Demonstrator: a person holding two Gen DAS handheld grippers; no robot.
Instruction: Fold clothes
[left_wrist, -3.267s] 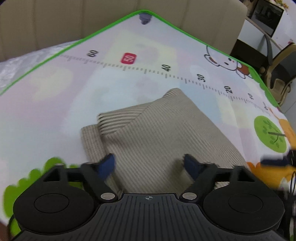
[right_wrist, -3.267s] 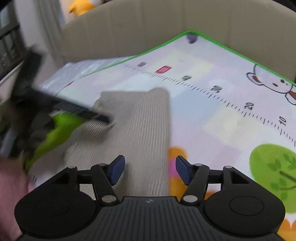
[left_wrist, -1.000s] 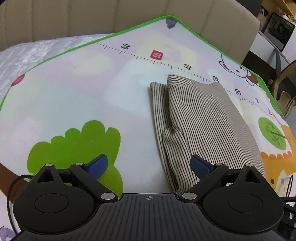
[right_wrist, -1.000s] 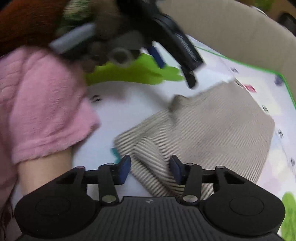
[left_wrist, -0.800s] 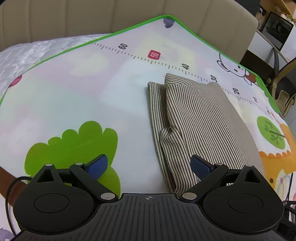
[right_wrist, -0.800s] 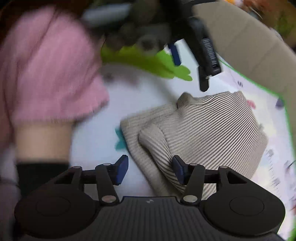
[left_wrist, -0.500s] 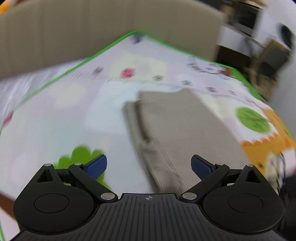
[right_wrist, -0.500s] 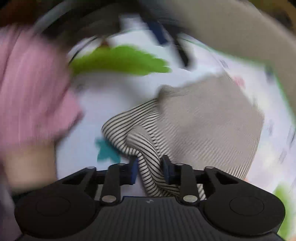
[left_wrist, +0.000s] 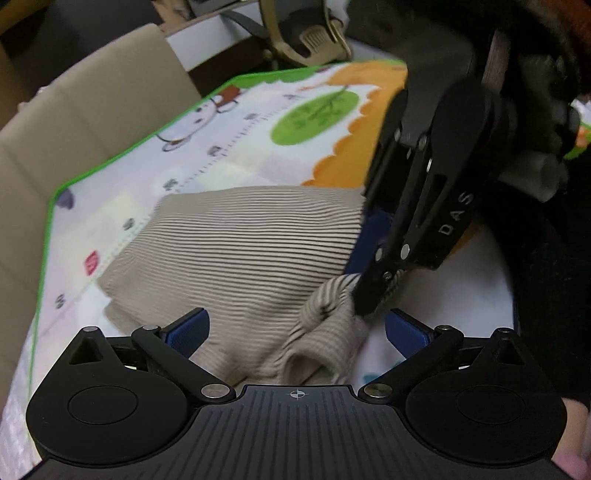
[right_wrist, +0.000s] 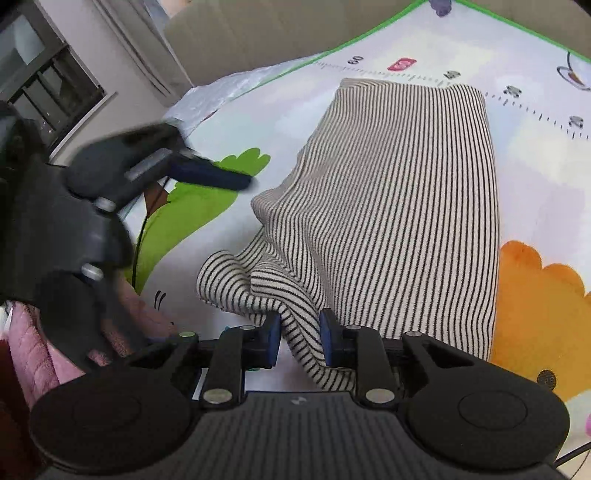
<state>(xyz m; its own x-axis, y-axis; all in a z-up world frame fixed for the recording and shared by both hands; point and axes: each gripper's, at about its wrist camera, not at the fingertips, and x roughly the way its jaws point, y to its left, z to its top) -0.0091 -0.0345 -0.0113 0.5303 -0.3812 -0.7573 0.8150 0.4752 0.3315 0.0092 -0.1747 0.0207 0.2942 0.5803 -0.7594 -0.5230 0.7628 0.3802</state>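
1. We see a folded striped garment (right_wrist: 402, 192) lying on a cartoon play mat (right_wrist: 546, 155), its near corner bunched and lifted.
2. Our right gripper (right_wrist: 298, 338) pinches that corner between pressed-together pads.
3. Our left gripper (left_wrist: 295, 328) hangs spread wide over the near edge, holding nothing.
4. The garment's underside and layers are hidden; the far room is blurred.

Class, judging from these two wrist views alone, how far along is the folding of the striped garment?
Done: the striped garment already lies as a narrow folded stack on the play mat.
In hand: the right gripper is shut on a bunched near corner; the left gripper is open above the cloth, holding nothing.
Left: probably a final fold toward the far end and smoothing the rumpled corner.
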